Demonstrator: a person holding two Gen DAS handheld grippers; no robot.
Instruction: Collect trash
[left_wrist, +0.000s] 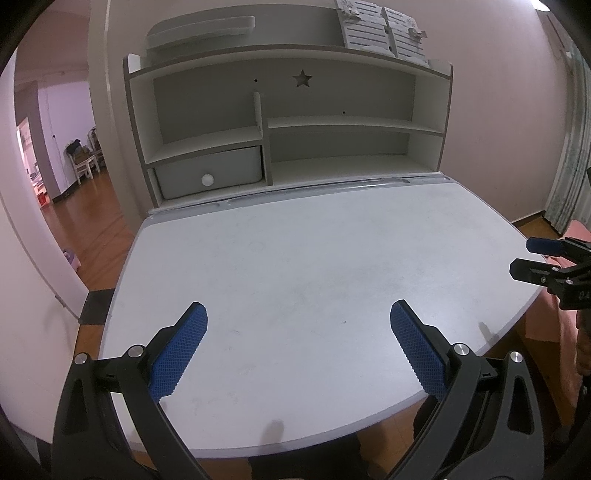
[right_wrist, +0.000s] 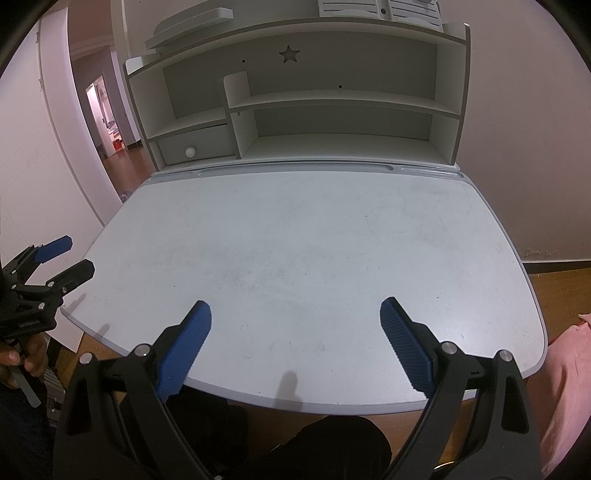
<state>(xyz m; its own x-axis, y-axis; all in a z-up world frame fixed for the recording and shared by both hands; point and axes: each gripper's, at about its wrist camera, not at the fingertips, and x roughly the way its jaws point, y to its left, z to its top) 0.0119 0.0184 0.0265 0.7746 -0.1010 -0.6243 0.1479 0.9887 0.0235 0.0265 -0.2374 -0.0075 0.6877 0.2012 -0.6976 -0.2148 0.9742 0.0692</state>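
Observation:
No trash shows on the white desk top (left_wrist: 295, 258) in either view; the desk also fills the right wrist view (right_wrist: 303, 236). My left gripper (left_wrist: 298, 314) is open and empty, its blue pads wide apart above the desk's near edge. It also shows at the left of the right wrist view (right_wrist: 75, 254), open. My right gripper (right_wrist: 295, 310) is open and empty above the desk's near edge. It shows at the right edge of the left wrist view (left_wrist: 522, 254), open.
A white shelf unit (left_wrist: 288, 122) with a star cutout stands at the back of the desk, with a closed drawer (left_wrist: 208, 171) at its lower left. Wooden floor and a doorway (left_wrist: 55, 155) lie to the left. A pink cloth (right_wrist: 565, 387) is at the right.

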